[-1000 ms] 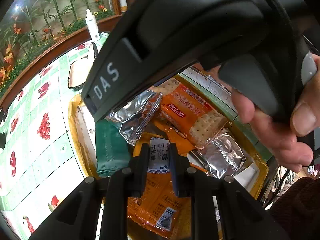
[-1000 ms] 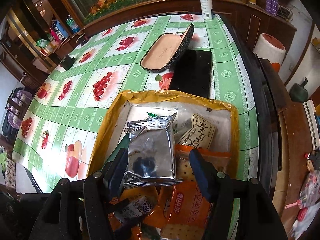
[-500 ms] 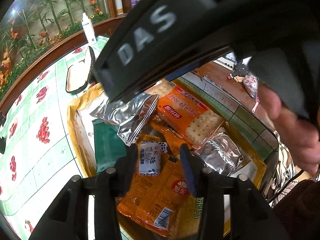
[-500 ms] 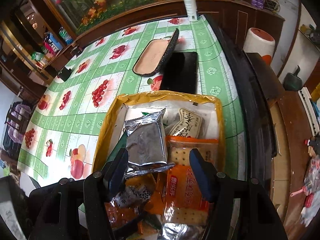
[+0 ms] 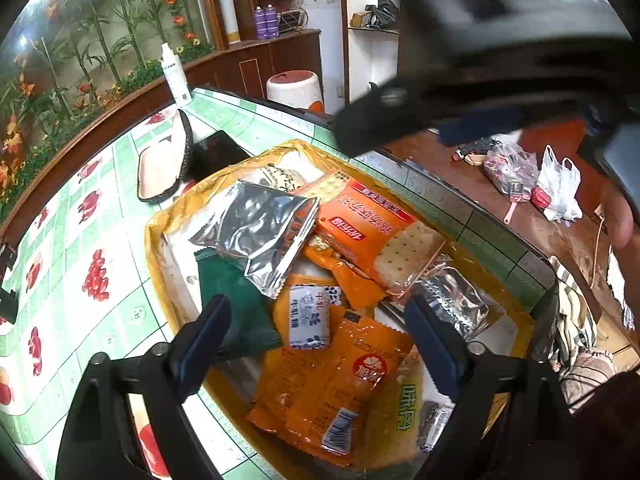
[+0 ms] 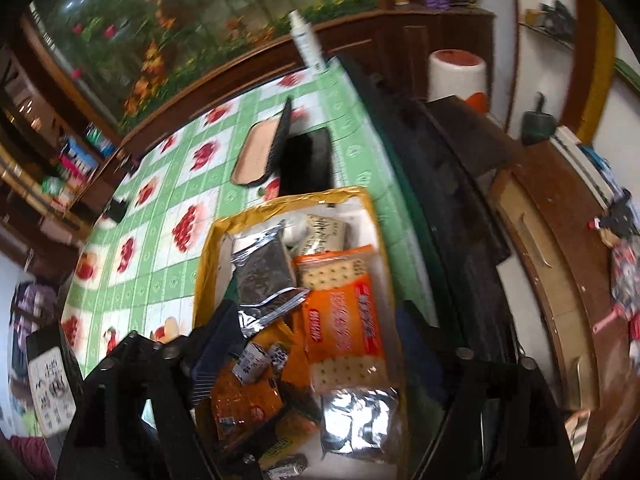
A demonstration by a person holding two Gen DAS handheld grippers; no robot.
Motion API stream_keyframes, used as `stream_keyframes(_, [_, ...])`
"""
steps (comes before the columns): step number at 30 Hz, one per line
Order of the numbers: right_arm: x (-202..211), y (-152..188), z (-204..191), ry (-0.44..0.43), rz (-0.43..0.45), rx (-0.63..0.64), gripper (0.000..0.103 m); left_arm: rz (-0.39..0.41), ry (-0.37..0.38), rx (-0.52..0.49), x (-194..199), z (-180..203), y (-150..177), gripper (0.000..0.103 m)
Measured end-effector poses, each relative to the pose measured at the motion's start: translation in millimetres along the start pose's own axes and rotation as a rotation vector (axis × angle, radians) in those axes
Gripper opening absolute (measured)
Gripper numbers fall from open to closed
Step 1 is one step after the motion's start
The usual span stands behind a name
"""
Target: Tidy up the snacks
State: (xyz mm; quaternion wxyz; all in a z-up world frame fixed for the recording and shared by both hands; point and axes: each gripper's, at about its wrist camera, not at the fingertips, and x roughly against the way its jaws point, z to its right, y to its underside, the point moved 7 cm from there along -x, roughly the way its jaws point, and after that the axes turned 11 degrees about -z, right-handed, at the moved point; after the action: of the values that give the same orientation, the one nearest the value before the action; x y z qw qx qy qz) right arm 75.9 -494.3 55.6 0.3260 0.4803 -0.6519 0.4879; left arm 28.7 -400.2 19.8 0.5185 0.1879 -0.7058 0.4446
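A yellow tray on the green fruit-print table holds several snack packs. My left gripper hangs over it with its jaws opening. A small white candy lies loose between its fingers, on an orange packet. A silver foil pack and an orange cracker pack lie further back. The right gripper's body fills the upper right. In the right wrist view my right gripper is above the tray, jaws opening and gripping nothing. Below it lie the silver pack and cracker pack.
Beyond the tray lie an open glasses case and a black phone, with a white bottle at the far table edge. The table's dark right edge runs close beside the tray. Plastic bags lie on the wooden surface to the right.
My left jaws went from shut on the white candy to wide apart; the candy now lies on the orange packets. My right gripper rose, rolled, moved right and widened, leaving the silver pack in the tray.
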Motion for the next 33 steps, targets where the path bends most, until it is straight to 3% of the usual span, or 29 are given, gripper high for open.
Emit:
stream_keyframes(18, [30.8, 60.0, 26.8, 0.145, 0.05, -0.17, 0.093, 0.025, -0.016, 0.004, 14.9, -15.1, 16.4, 0.096])
stream_keyframes(20, [35.1, 69.9, 26.8, 0.158, 0.063, -0.178, 0.093, 0.036, 0.003, 0.014, 20.0, -19.6, 21.5, 0.096])
stream_keyframes(27, [40.5, 107.8, 18.7, 0.193, 0.077, -0.19, 0.093, -0.008, -0.035, 0.031, 33.1, -35.5, 43.6, 0.1])
stream_keyframes(33, [38.1, 130.4, 4.2, 0.196, 0.071, -0.194, 0.093, 0.005, -0.058, 0.021, 49.5, -43.9, 59.9, 0.1])
